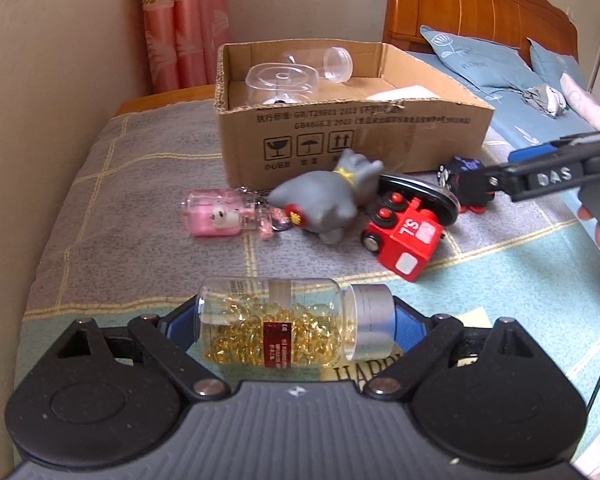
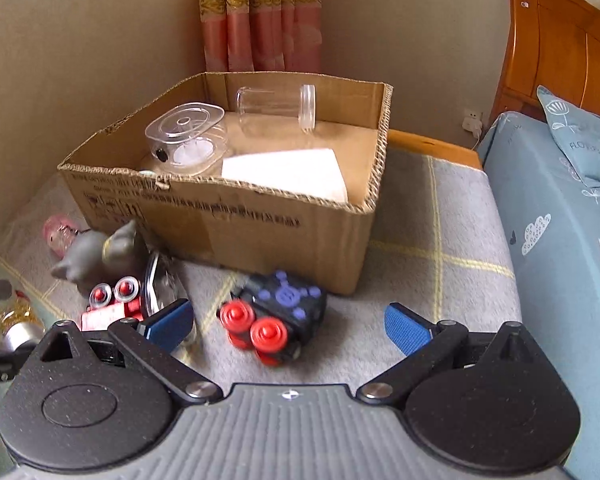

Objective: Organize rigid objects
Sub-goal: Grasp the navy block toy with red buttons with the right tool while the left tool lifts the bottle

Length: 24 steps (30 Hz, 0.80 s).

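Left gripper (image 1: 296, 322): low over the blanket, blue pads clamped on the two ends of a capsule bottle (image 1: 292, 324), which lies sideways with its silver cap to the right.
Right gripper (image 2: 288, 326): jaws wide, holding nothing, pointed toward the cardboard box (image 2: 260, 220).
Black cube toy (image 2: 274, 318): on the blanket in front of the cardboard box, between the spread fingers, touching neither.
In front of the cardboard box: grey cat figure (image 1: 328, 200), red toy train (image 1: 404, 236), pink bottle (image 1: 212, 216), all close together.
Inside the cardboard box: clear square container (image 2: 188, 140), clear jar (image 2: 276, 110) on its side, white paper (image 2: 288, 174).
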### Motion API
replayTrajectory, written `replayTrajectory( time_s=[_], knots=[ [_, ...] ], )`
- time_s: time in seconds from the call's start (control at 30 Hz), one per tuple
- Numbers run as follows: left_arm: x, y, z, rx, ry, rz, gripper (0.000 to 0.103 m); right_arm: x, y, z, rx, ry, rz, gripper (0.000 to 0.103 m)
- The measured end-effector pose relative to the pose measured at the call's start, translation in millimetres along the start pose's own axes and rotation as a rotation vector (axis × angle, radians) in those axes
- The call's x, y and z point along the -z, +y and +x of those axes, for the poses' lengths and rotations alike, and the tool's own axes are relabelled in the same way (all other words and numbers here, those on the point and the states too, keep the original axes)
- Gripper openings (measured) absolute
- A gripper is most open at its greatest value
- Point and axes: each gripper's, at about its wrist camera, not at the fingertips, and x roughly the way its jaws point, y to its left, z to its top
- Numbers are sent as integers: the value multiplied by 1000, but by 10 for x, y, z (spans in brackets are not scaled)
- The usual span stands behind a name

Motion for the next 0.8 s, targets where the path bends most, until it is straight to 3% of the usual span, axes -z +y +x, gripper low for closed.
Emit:
replayTrajectory(
  time_s=[0.2, 0.43, 0.7, 0.8],
  knots=[
    [-20, 24, 10, 2, 4, -2, 93, -42, -1, 229, 53, 47, 19, 103],
    [-57, 35, 30, -7, 7, 8, 93, 124, -216, 210, 126, 92, 6, 103],
    [-94, 24, 64, -17, 3, 2, 93, 89, -180, 236, 81, 66, 0, 102],
    [-95, 17, 84, -21, 13, 7, 94, 18, -118, 253, 74, 66, -24, 97]
  ],
)
